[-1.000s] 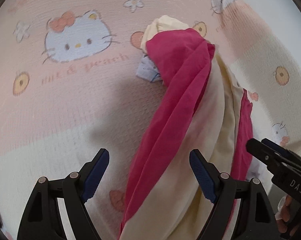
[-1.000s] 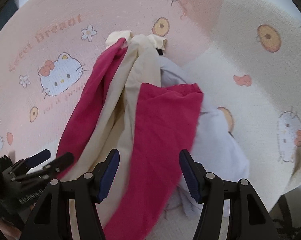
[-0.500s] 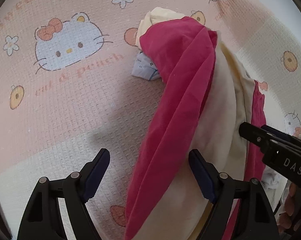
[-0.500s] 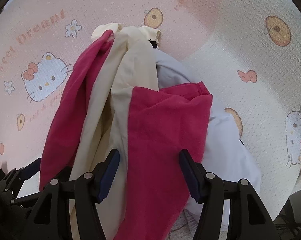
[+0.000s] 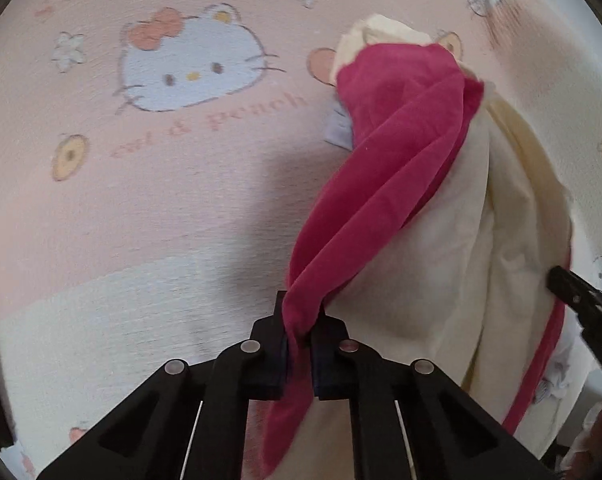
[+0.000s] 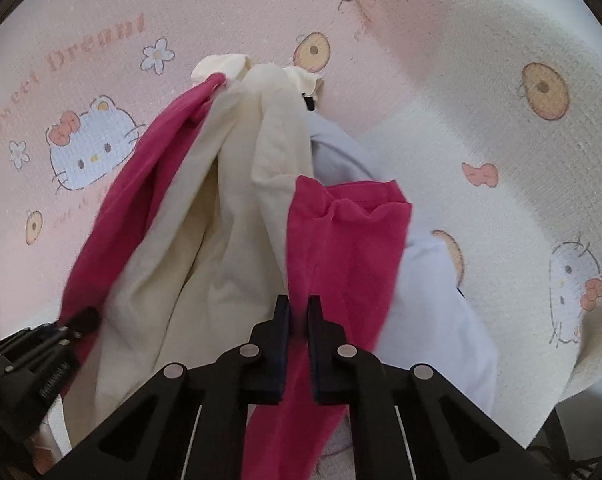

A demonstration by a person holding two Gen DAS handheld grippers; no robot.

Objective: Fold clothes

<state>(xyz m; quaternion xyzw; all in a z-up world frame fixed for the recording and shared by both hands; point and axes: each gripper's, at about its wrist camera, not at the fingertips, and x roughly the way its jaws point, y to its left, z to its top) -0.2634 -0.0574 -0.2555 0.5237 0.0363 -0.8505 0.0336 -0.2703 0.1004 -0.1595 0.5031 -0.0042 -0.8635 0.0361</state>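
**Both tongs clamped on the pink-and-cream garment**

Your left tongs (image 5: 299, 340) are clenched on a pink fold of the garment (image 5: 413, 152); the cloth is bunched between the two pads and a tail of it hangs down below them. From that pinch the pink band runs up and away to the far end of the garment, which rests on the blanket (image 5: 141, 208). Cream fabric hangs to the right of the pink band, and a narrow pink edge shows again on the far right, next to the tip of your other tool at the frame edge.

Your right tongs (image 6: 299, 320) are also clenched, gripping another pink panel of the same garment (image 6: 257, 184). This panel falls straight between the pads and on down past them. To its left the cream fabric hangs in long folds, with a second pink band beyond that leading down to your left tool at the lower left of the right wrist view.

A pale lavender cloth (image 6: 433, 300) lies under and to the right of the garment, partly covered by the pink panel. The blanket beneath everything is pink and cream with printed cat faces, flowers and bows. The top of the garment is gathered in a cream bunch touching the blanket.
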